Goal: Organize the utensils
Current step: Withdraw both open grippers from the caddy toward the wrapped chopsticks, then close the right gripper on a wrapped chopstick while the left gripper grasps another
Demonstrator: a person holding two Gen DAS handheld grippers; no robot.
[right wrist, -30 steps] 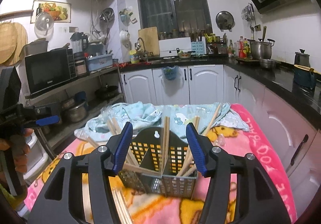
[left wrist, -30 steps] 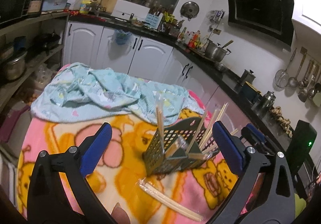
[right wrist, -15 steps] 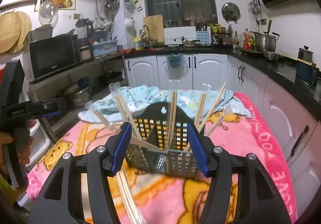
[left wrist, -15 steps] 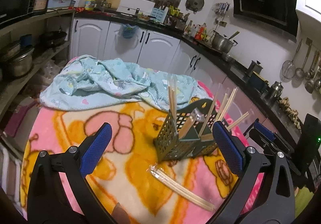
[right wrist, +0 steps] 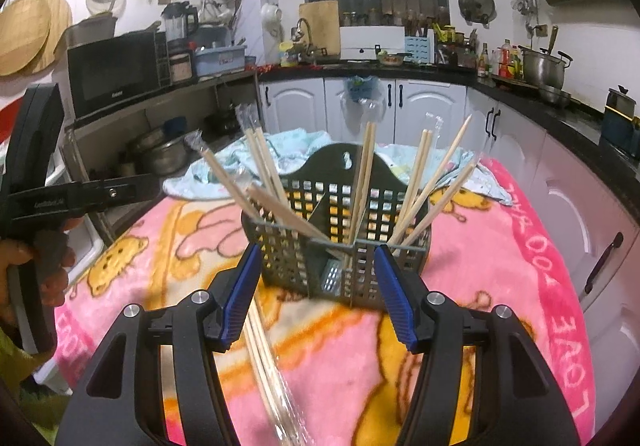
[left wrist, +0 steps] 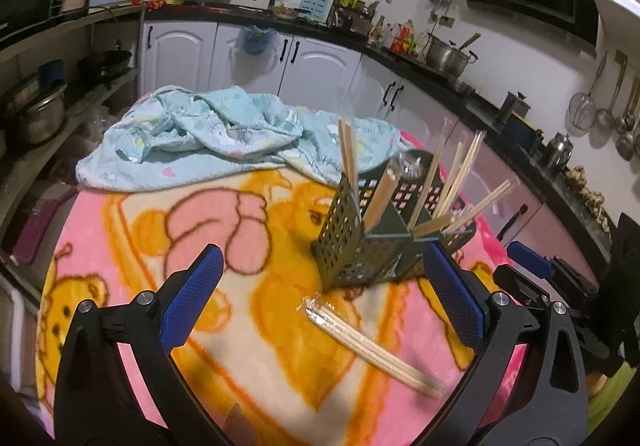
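Note:
A dark green perforated utensil caddy (left wrist: 362, 246) (right wrist: 340, 218) stands on a pink cartoon blanket (left wrist: 260, 326), holding several wrapped wooden chopstick pairs (right wrist: 362, 182) upright and slanted. One wrapped pair of chopsticks (left wrist: 372, 350) lies flat on the blanket in front of the caddy; it also shows in the right wrist view (right wrist: 268, 362). My left gripper (left wrist: 320, 298) is open and empty, above the loose pair. My right gripper (right wrist: 318, 294) is open and empty, close before the caddy, with the loose pair under its left finger.
A crumpled light-blue cloth (left wrist: 224, 134) lies at the blanket's far side. White cabinets (right wrist: 400, 106) and a black counter run behind and to the right. Shelves with pots (left wrist: 40, 114) stand at the left. The other hand-held gripper (right wrist: 60, 198) shows at left.
Both grippers have risen and tilted down toward the table. The caddy and the loose chopsticks now sit larger and closer in both views. Nothing was grasped.

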